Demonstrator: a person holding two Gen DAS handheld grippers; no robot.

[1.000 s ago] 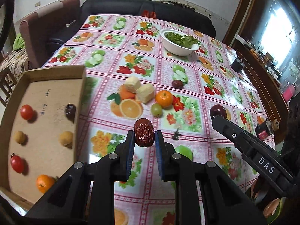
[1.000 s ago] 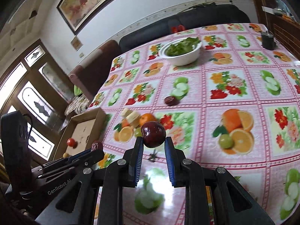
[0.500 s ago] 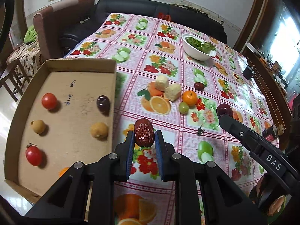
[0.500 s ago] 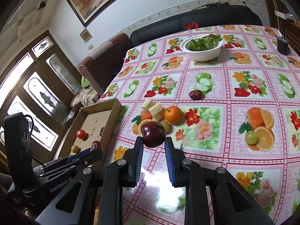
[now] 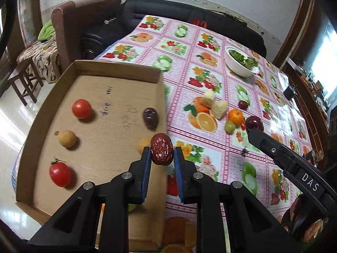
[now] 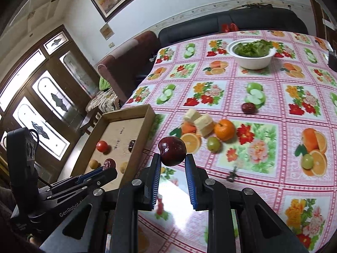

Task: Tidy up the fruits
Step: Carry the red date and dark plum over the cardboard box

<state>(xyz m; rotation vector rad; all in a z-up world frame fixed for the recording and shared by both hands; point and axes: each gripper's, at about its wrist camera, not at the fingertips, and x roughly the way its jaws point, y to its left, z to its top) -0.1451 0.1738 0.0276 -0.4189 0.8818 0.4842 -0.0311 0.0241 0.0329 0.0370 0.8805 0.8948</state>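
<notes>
My left gripper (image 5: 162, 155) is shut on a wrinkled red date (image 5: 161, 151), held above the right wall of the cardboard tray (image 5: 118, 71). The tray holds two red tomatoes (image 5: 81, 108), a dark fruit (image 5: 150, 116) and yellow-brown round fruits (image 5: 67, 138). My right gripper (image 6: 172, 158) is shut on a dark red plum (image 6: 172, 150) over the tablecloth, just right of the tray (image 6: 126, 113). On the cloth lie a tangerine (image 6: 224, 129), a small green fruit (image 6: 213, 144), two pale cubes (image 6: 203, 124) and another dark fruit (image 6: 248, 107).
A white bowl of greens (image 6: 251, 52) stands at the far side of the table. A black sofa (image 5: 189, 10) and a brown armchair (image 5: 69, 21) lie beyond the table's far edge. A small dark stem (image 6: 231, 175) lies on the cloth.
Both grippers have carried their fruits leftward toward the tray. The date now hangs over the tray's right wall, and the tray fills more of the left wrist view.
</notes>
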